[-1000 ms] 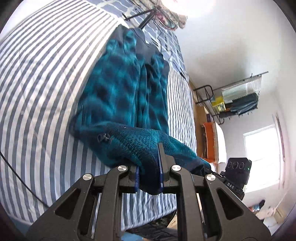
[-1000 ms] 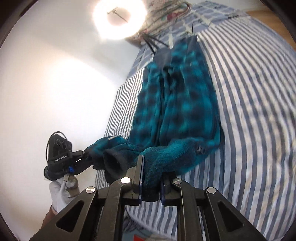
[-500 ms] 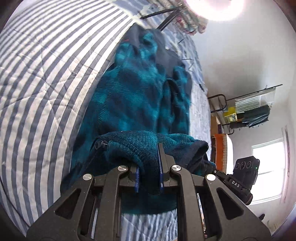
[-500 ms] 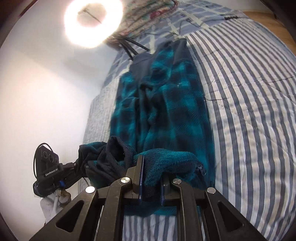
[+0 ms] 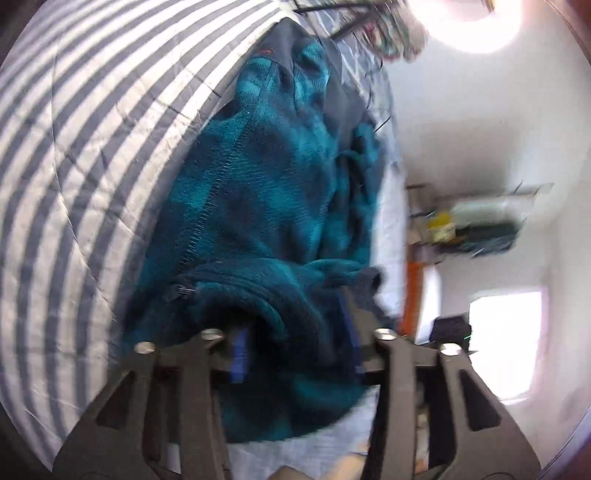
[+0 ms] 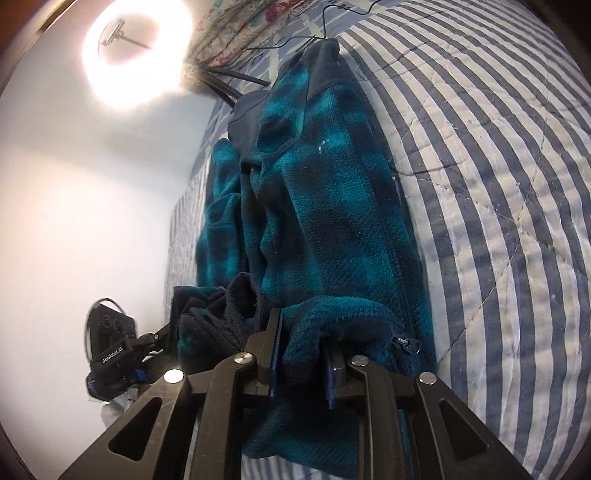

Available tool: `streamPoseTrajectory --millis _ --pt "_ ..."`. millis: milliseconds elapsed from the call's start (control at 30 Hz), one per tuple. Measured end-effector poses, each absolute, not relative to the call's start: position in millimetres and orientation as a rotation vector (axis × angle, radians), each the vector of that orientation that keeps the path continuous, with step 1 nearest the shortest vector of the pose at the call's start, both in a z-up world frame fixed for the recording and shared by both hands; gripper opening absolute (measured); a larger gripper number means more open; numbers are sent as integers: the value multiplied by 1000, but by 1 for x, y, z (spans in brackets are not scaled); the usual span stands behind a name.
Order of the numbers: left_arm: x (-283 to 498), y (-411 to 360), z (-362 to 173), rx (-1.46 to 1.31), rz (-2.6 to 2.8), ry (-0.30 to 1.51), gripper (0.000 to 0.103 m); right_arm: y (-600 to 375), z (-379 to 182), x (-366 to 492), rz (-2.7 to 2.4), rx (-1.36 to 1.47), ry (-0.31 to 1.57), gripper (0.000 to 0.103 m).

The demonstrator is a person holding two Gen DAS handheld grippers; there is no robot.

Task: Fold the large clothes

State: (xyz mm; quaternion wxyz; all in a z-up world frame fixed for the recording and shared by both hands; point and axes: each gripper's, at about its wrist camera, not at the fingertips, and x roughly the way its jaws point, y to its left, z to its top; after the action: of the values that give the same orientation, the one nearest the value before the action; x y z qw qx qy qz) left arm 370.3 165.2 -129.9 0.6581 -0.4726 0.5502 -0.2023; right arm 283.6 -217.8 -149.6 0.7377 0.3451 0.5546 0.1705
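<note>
Half a second ago both my tools pinched the teal fleece hem tightly; now my left gripper (image 5: 295,332) has its jaws spread wide, and the folded hem of the teal plaid fleece jacket (image 5: 266,206) sits loosely between them. My right gripper (image 6: 301,354) has also opened, less widely, and the rolled hem lies in the gap between its blue pads (image 6: 275,354). Both views have come closer to the cloth, and the left view is blurred with motion.

The jacket (image 6: 332,221) lies lengthwise on the striped quilt (image 6: 498,184), its dark collar at the far end and its near hem doubled over onto the body. A small zipper pull (image 6: 408,343) shows just right of my right gripper's fingers.

In the right view, my other tool sits at the near left, against the white wall (image 6: 92,184). A ring light (image 6: 136,55) glares at the far left, with black cables and a floral cloth (image 6: 251,22) beside it at the head of the bed. In the left view, a wire rack (image 5: 476,221) holding things and a bright window (image 5: 506,339) stand to the right, beyond the bed's edge, all blurred.
</note>
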Motion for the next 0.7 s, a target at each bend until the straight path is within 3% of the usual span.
streamPoseTrajectory --millis 33,100,133,167,233,300,400,433,467,533,567,633,700 --pt "370 170 -129 -1128 -472 1228 67 -221 -147 281 379 782 1213 26" --pt "370 182 -121 -1197 -476 1184 73 -226 -142 277 394 830 1203 32" --pt "370 186 -117 -1210 -478 1172 73 -230 -140 276 403 863 1196 47" --pt "371 191 -112 -1220 -483 1160 73 -234 -139 275 414 911 1185 73" --pt "369 200 -101 -1210 -487 1130 73 -244 -131 272 422 987 1138 84" --pt "364 209 -83 -1111 -475 1090 73 -252 -117 266 426 996 1094 83" --pt "349 210 -64 -902 -477 1048 73 -250 -90 252 462 889 1045 69" --pt "343 207 -61 -838 -484 1039 69 -244 -80 246 485 816 1033 57" --pt "337 200 -59 -763 -502 1037 57 -236 -72 239 506 738 1031 49" --pt "330 188 -62 -626 -518 1058 41 -214 -64 226 524 578 1033 40" --pt "327 180 -65 -565 -524 1069 32 -200 -62 220 538 495 1030 37" --pt "325 163 -74 -501 -558 1095 25 -175 -62 211 557 345 1030 36" --pt "330 149 -83 -478 -567 1107 25 -155 -67 206 575 237 1027 34"
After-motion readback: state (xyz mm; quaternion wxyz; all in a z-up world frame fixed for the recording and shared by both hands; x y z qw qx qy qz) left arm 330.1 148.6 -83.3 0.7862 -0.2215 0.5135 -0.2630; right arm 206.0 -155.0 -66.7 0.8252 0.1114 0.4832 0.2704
